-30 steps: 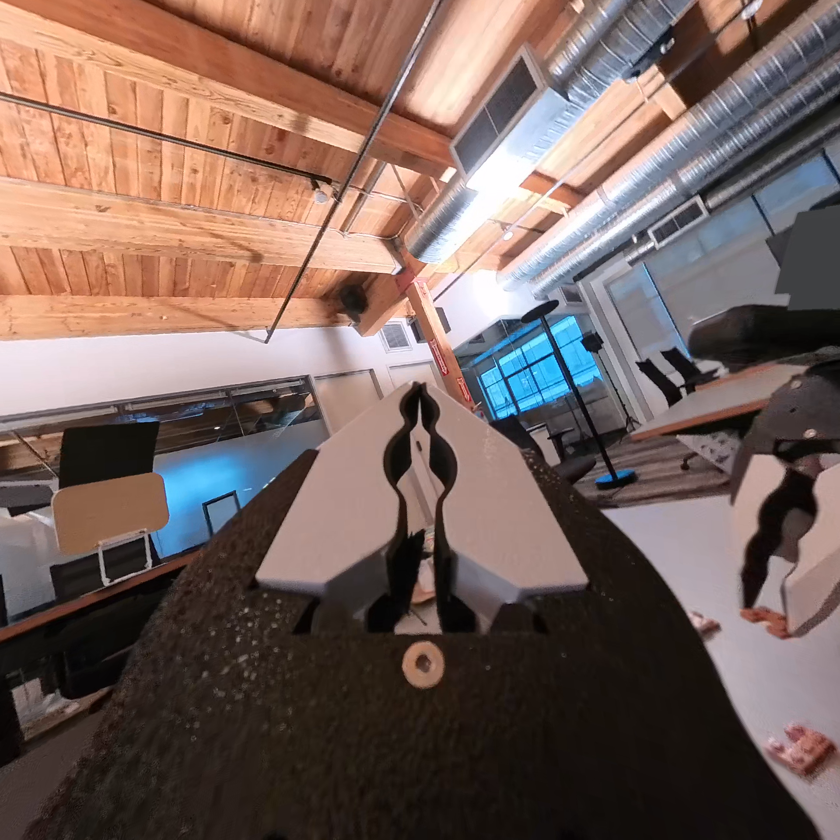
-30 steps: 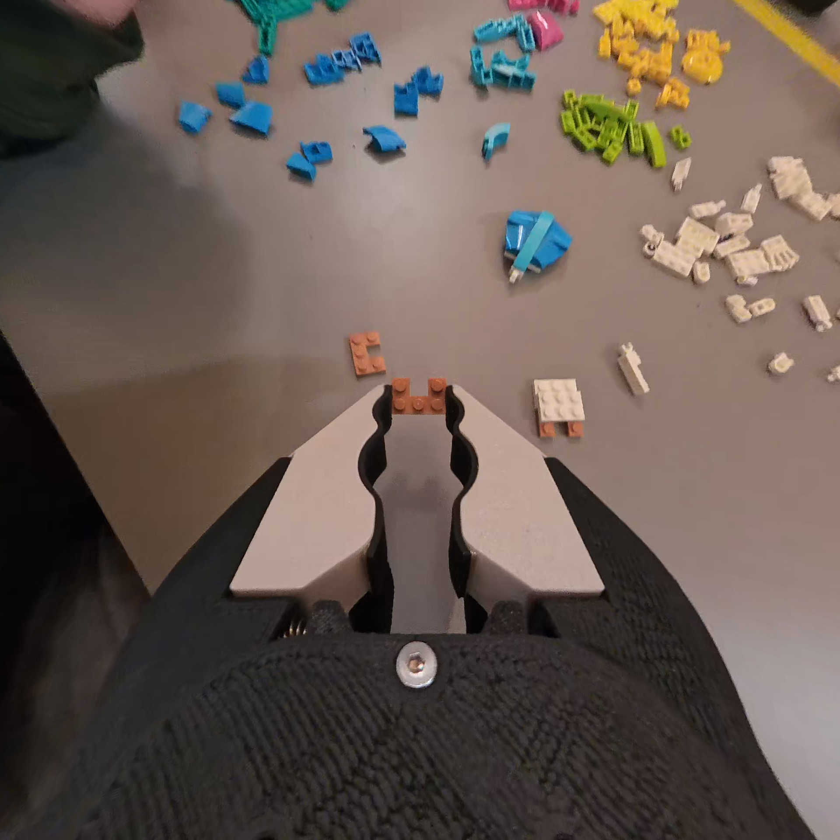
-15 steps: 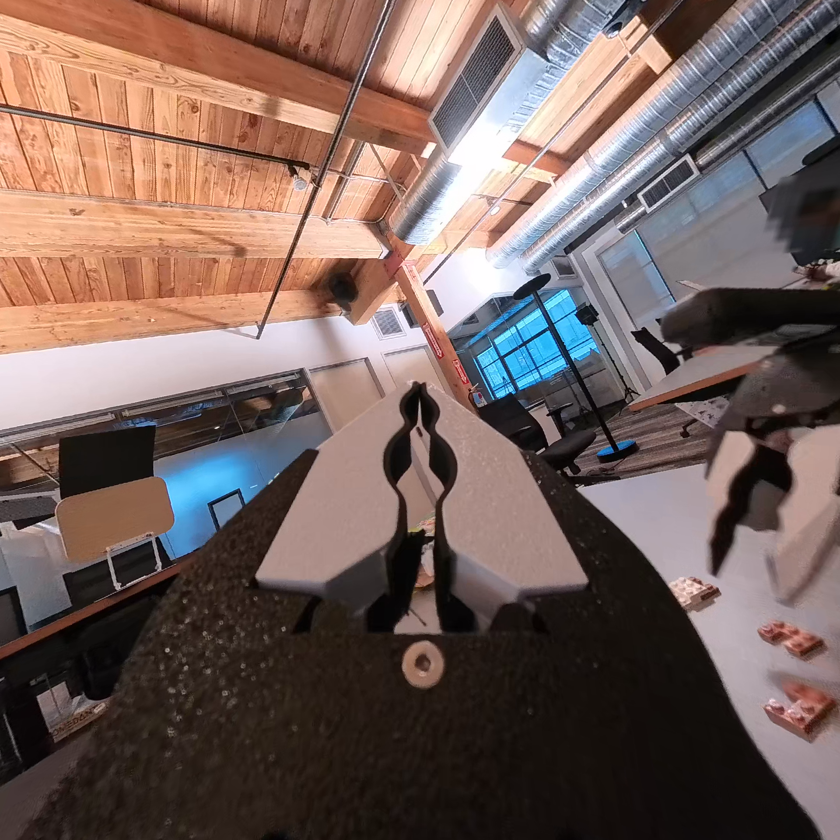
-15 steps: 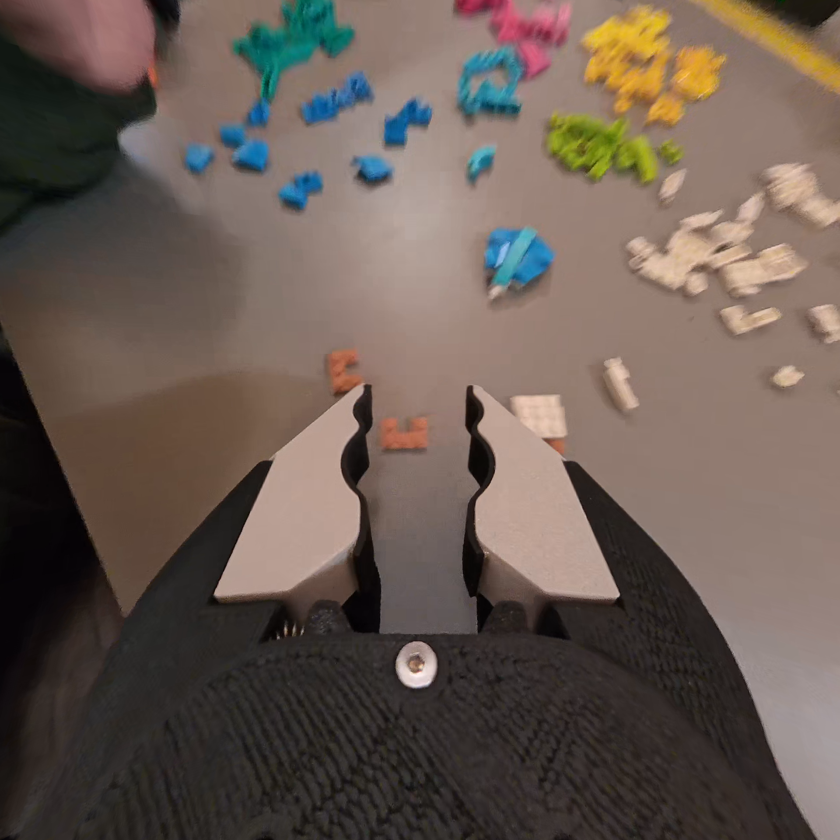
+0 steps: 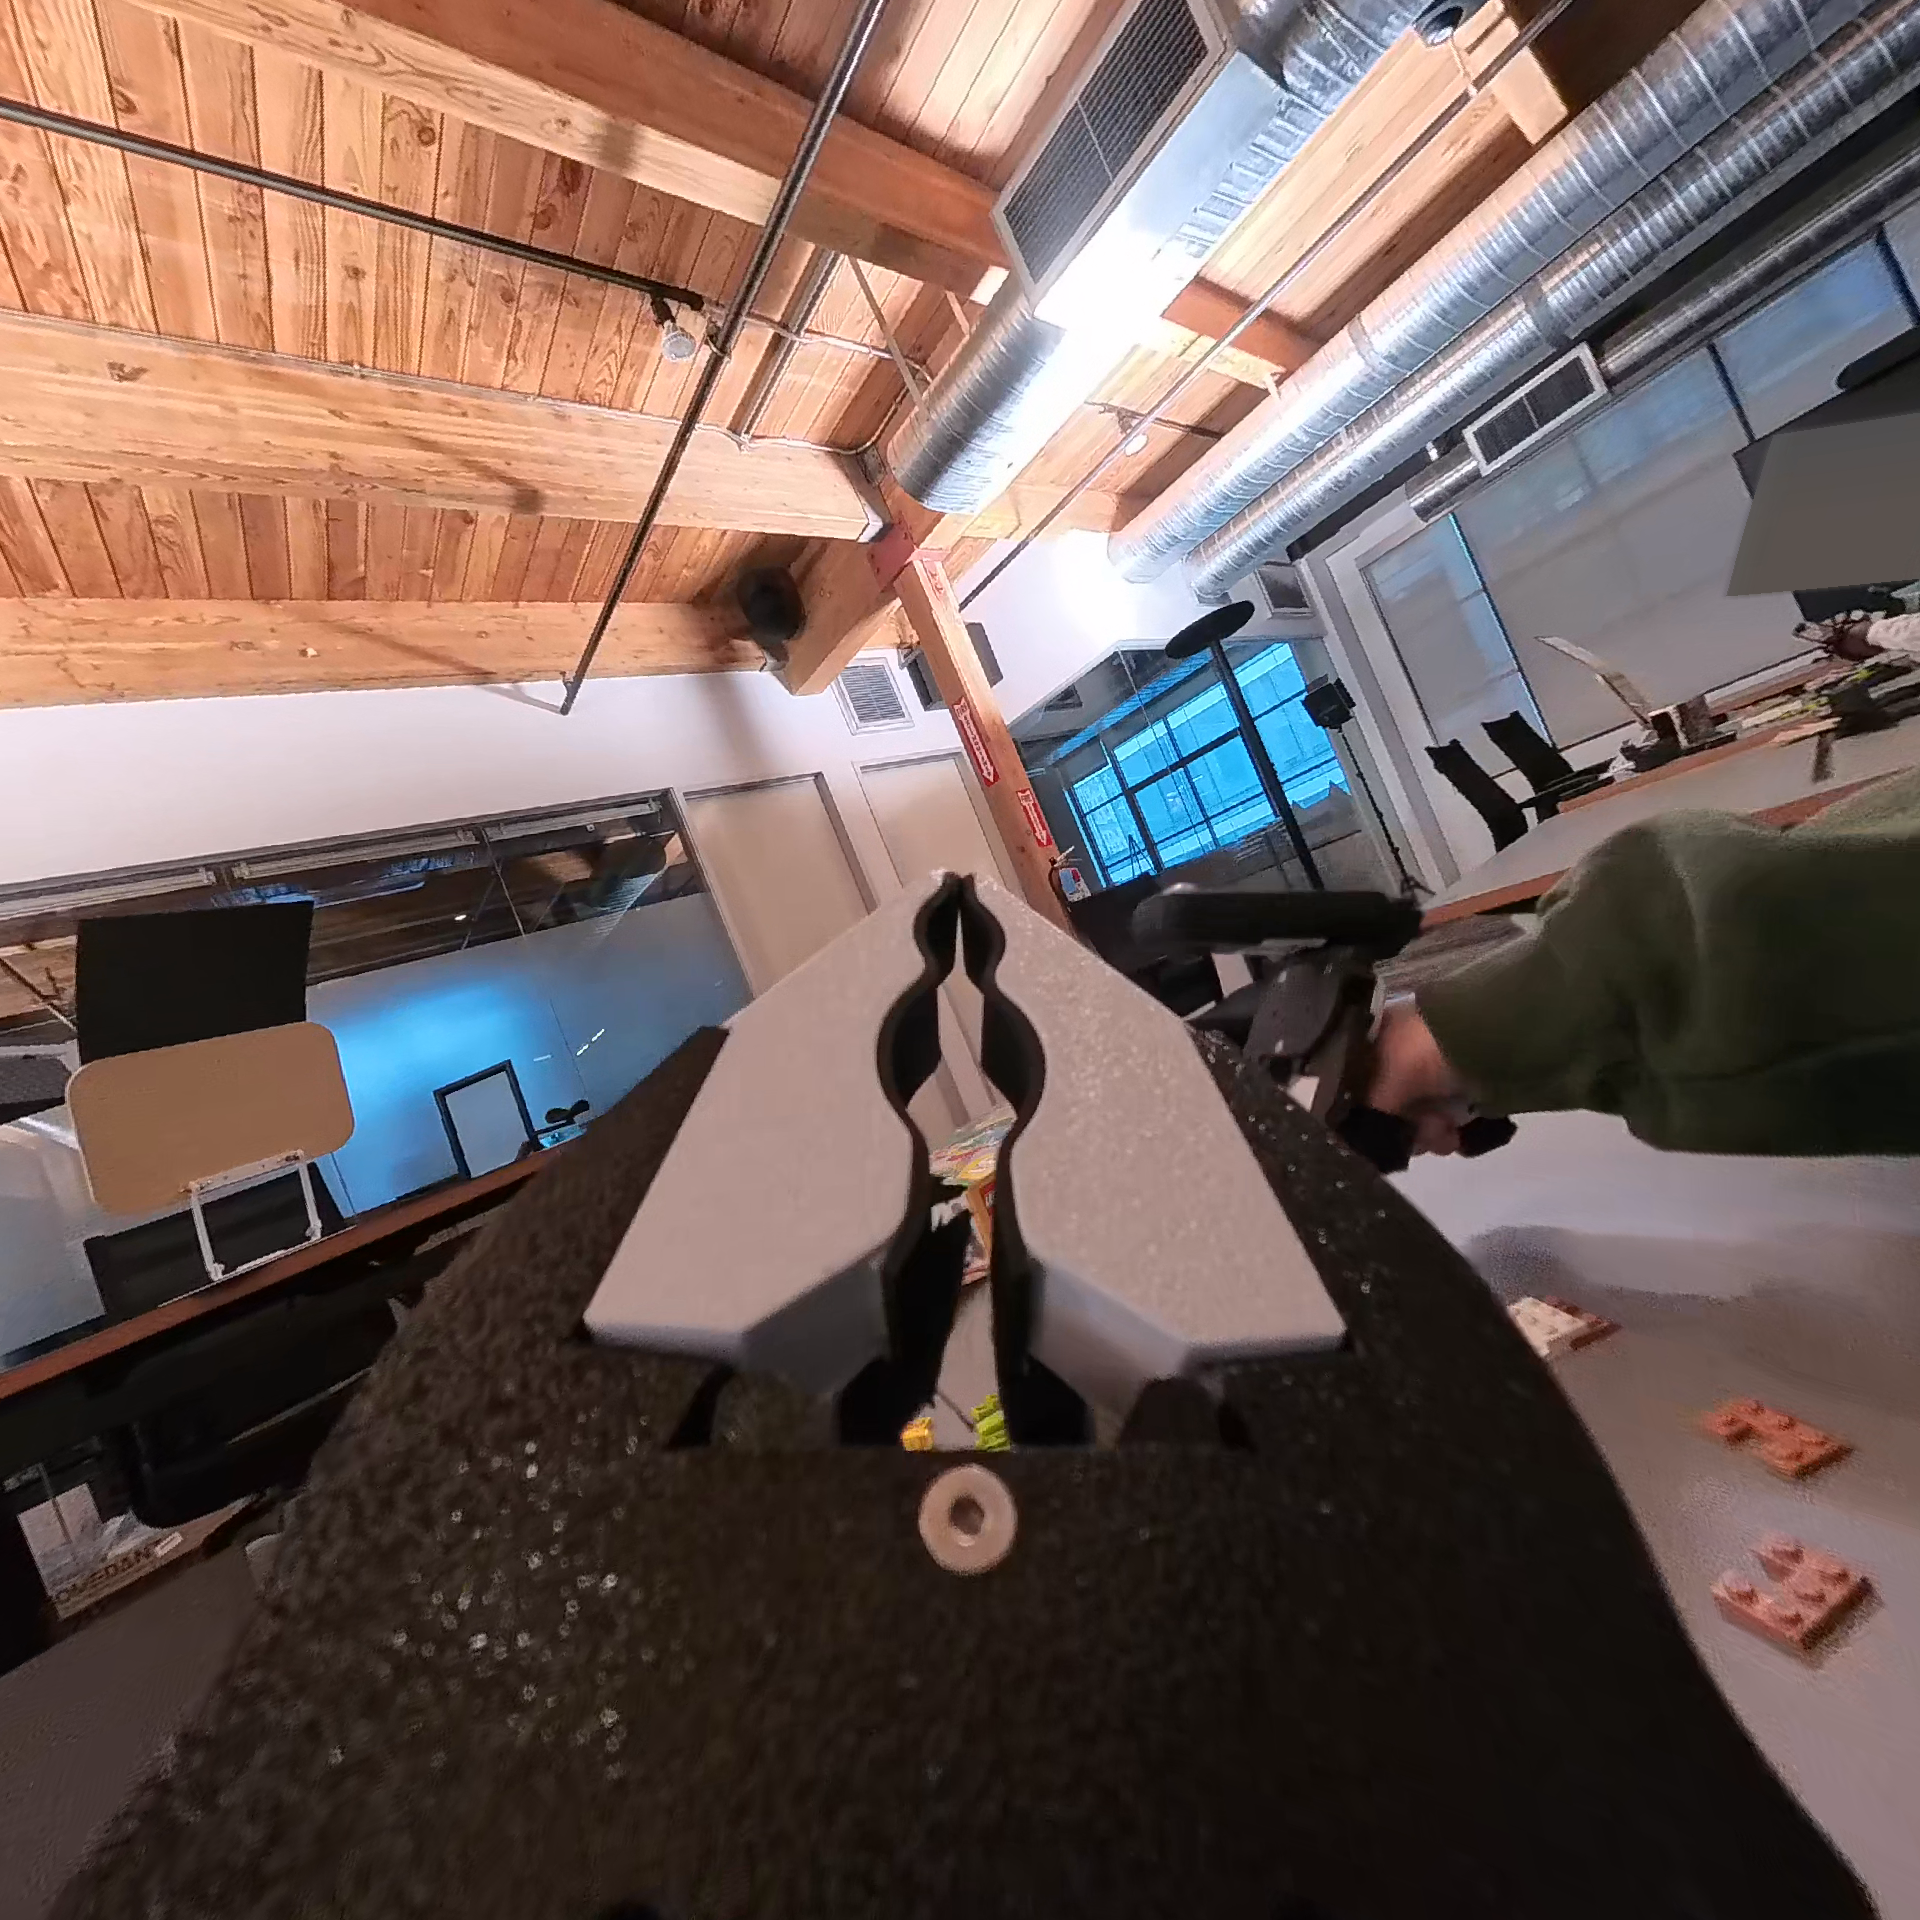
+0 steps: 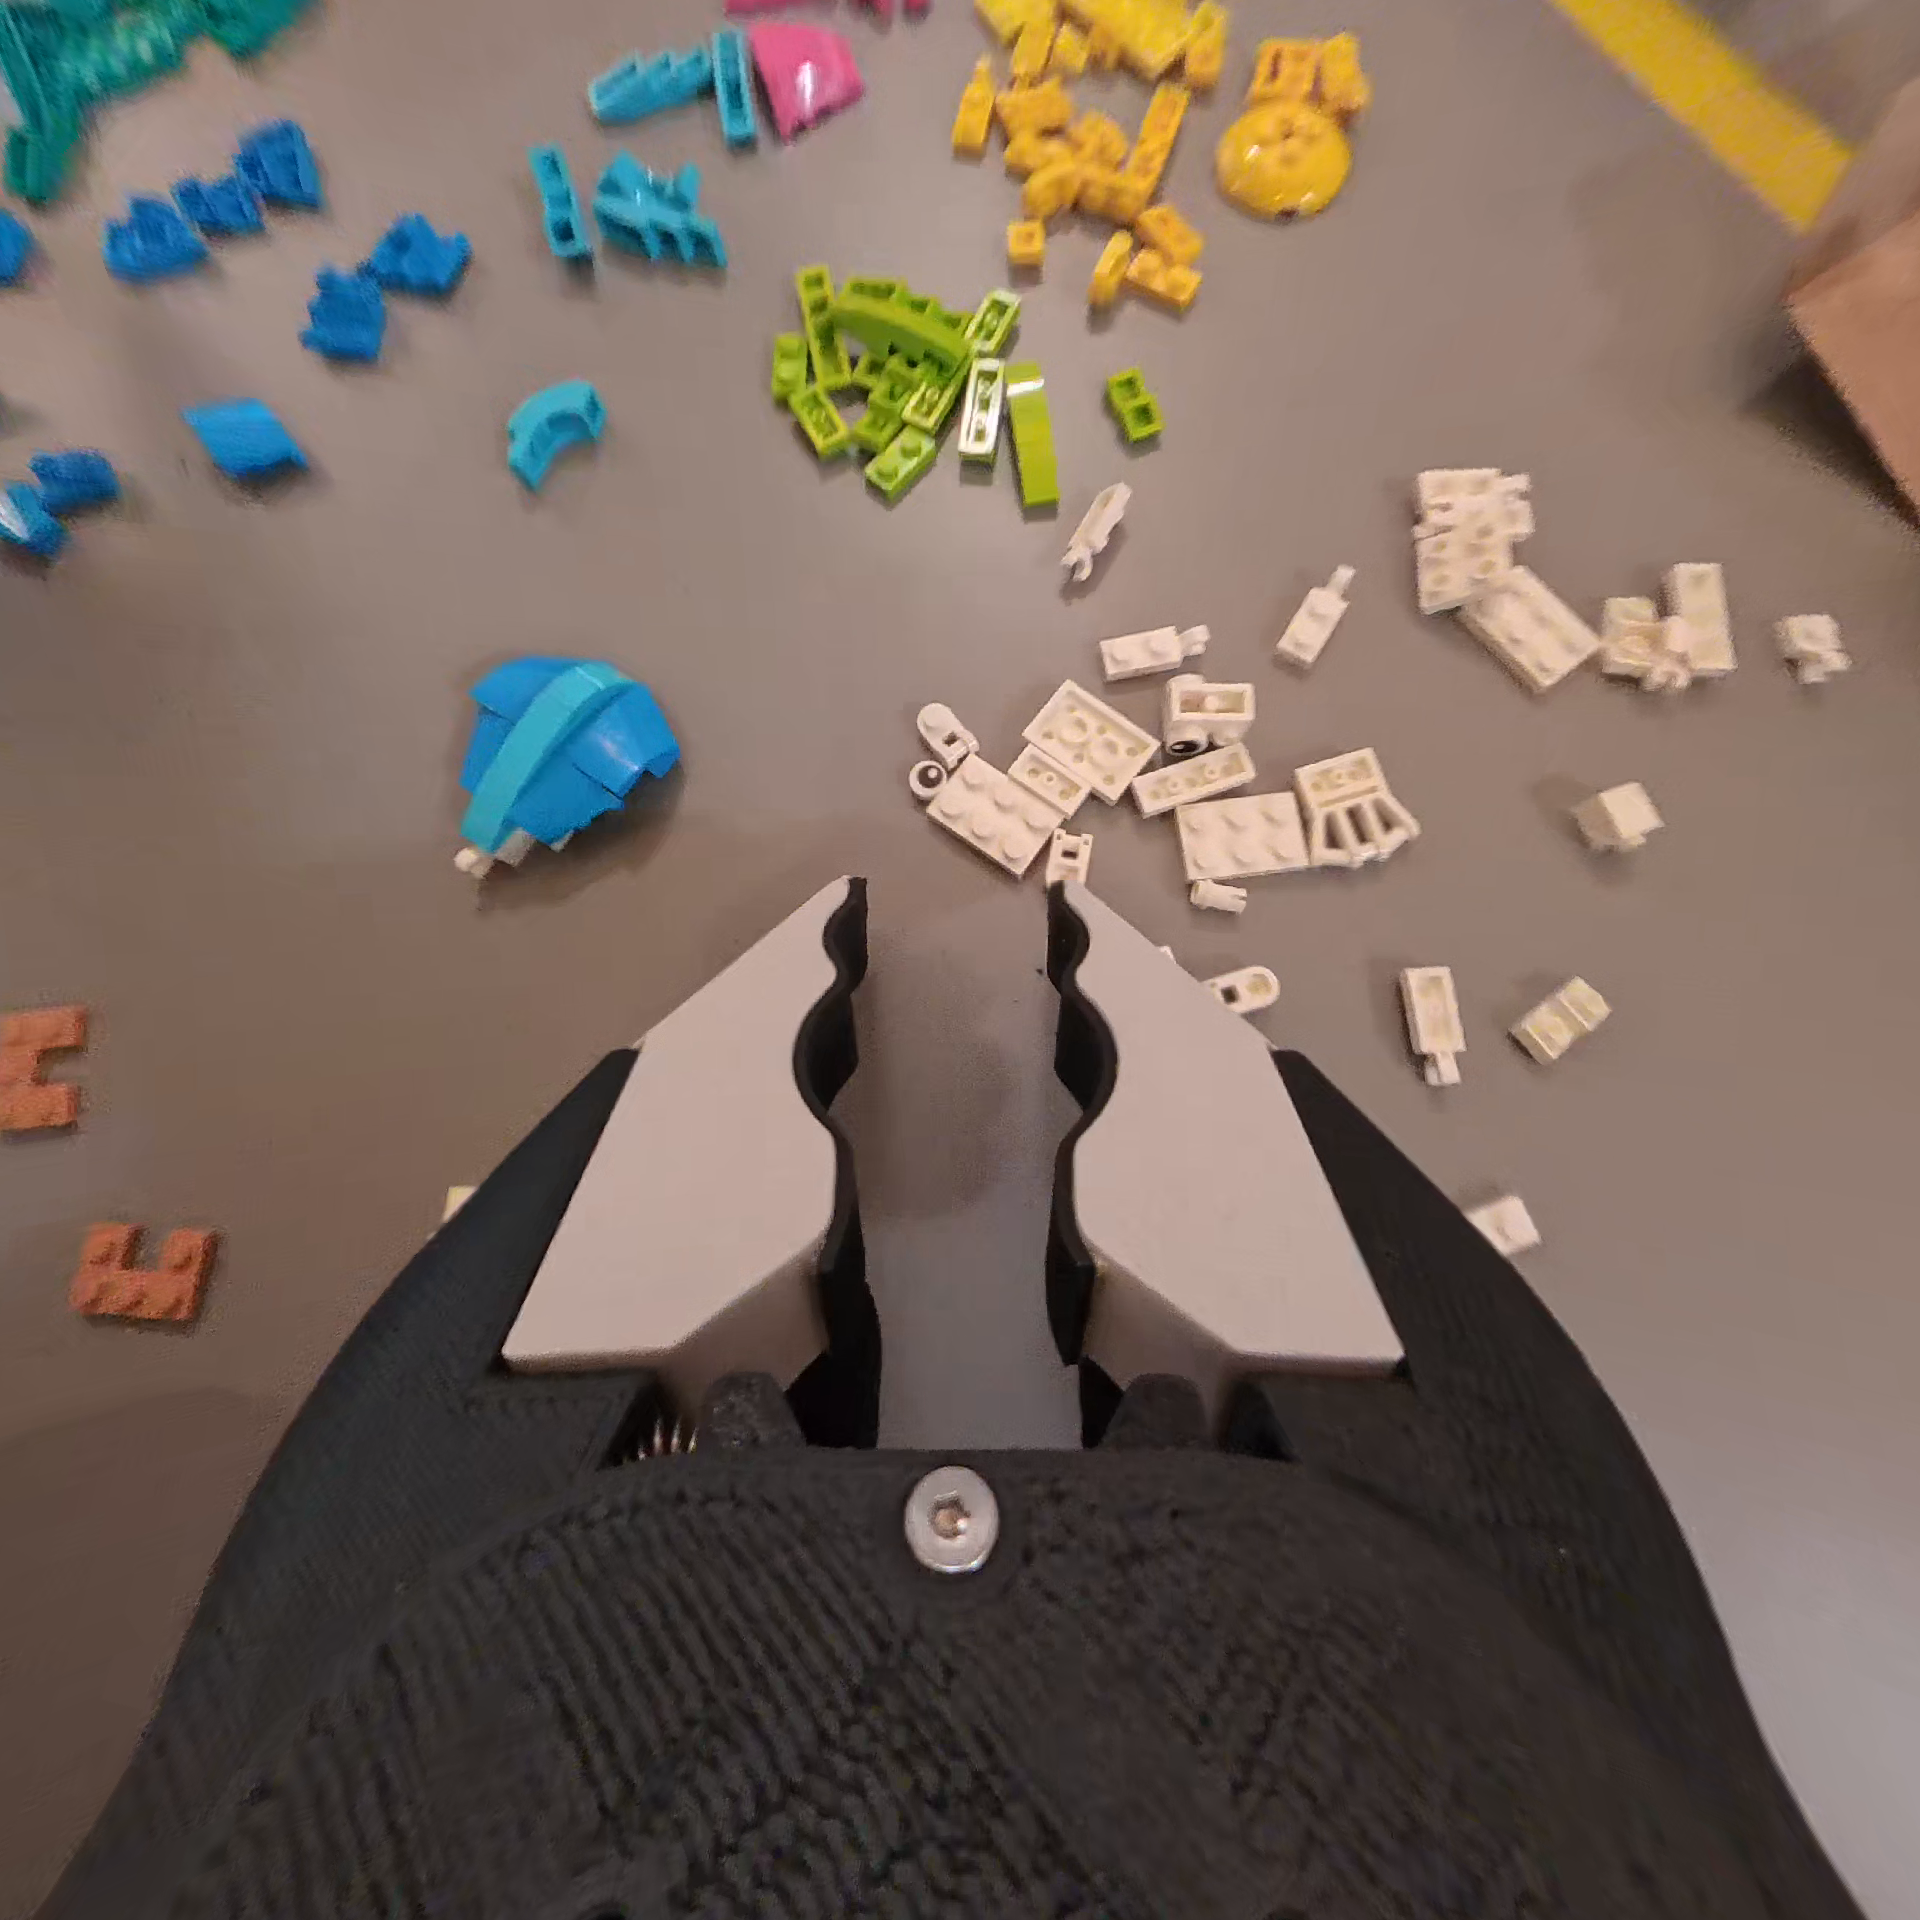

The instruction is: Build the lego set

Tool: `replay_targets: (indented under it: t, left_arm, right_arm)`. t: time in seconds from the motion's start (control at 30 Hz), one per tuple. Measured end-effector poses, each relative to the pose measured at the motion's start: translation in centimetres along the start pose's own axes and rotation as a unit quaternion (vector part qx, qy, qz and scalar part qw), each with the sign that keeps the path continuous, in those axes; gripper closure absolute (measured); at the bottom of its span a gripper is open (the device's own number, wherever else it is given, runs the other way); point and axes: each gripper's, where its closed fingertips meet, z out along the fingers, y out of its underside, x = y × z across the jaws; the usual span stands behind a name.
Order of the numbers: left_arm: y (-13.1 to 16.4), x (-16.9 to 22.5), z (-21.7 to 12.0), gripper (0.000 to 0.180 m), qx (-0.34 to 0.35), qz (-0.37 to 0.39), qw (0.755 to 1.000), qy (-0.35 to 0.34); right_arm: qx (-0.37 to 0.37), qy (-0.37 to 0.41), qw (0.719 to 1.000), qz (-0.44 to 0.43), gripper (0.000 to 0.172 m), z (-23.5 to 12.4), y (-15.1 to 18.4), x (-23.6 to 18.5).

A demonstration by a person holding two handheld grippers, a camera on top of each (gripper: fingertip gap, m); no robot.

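My right gripper [image 6: 954, 896] is open with nothing between its pads, over the grey table [image 6: 312, 914]. Just ahead of its right fingertip lies a cluster of white bricks [image 6: 1132, 790]. A blue curved brick assembly [image 6: 561, 753] lies ahead to the left. Two brown bricks [image 6: 140, 1270] lie at the far left; they also show in the left wrist view [image 5: 1787, 1600]. My left gripper [image 5: 956, 891] is shut with nothing between its tips and points up towards the room. The right gripper's body [image 5: 1309, 997], held by a hand in a green sleeve [image 5: 1683, 977], shows to its right.
Brick piles are sorted by colour: green [image 6: 914, 384], yellow [image 6: 1122, 156], blue [image 6: 260, 270], teal [image 6: 644, 197], more white [image 6: 1538, 592]. A cardboard box corner [image 6: 1870, 332] stands at the right edge. A white and brown brick [image 5: 1553, 1328] lies on the table.
My right gripper opened and let go of the brown brick, which now lies on the table at the left. The gripper then moved right towards the white bricks. My left gripper stayed shut.
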Motion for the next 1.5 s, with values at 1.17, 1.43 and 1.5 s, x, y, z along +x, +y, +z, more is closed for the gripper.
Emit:
replay_targets:
  t: [1.17,1.43,1.5]
  left_arm:
    - [0.1,0.6,0.1,0.180,0.001,-0.040,0.999,0.011]
    - [-0.2,0.4,0.0,0.180,0.005,-0.036,0.999,0.006]
    - [-0.1,0.4,0.0,0.180,0.004,-0.033,0.999,0.006]
  right_arm:
    - [0.007,-0.147,0.972,-0.184,0.154,0.2,1.2,-16.6]
    - [0.023,-0.103,0.978,-0.181,0.134,-0.9,-1.8,-11.8]
    - [0.048,-0.002,0.991,-0.129,0.137,-1.3,-4.4,-4.9]
